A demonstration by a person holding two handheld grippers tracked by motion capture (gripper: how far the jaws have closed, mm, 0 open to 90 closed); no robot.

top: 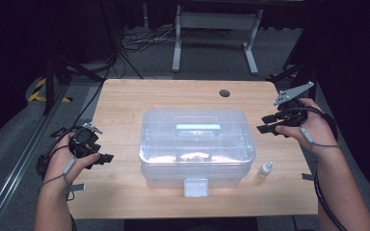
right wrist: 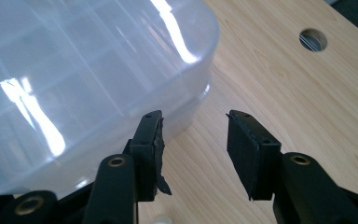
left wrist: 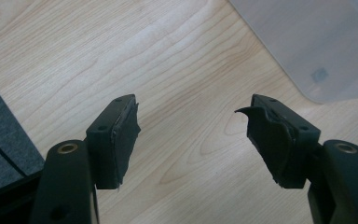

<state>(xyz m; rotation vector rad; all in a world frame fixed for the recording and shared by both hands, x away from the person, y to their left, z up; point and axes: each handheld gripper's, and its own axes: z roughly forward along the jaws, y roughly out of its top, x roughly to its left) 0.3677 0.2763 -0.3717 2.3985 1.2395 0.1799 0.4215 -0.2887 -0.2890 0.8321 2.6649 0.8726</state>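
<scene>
High view: pale wood table (top: 125, 103), cable hole (top: 225, 93) at far edge, grey floor, white desk frame (top: 217, 29) behind. Clear plastic box (top: 197, 144) shut, between both grippers. Left gripper (top: 107, 158) wide apart, empty, box ahead. Right gripper (top: 266, 123) apart, empty, beside box corner; small dropper bottle (top: 265, 169) below it.

Surface: I see a light wood-grain surface (top: 125, 103), rectangular with rounded corners.
Cable hole: a round grommet hole (top: 224, 93) sits at about 1 o'clock, near the far edge.
Centre: a translucent plastic box (top: 197, 147), lid down, handle on top and latch facing me, rests flat on it.
Beside it: a small white dropper bottle (top: 265, 170) stands upright at about 4 o'clock, just beside the box's near right corner.
</scene>
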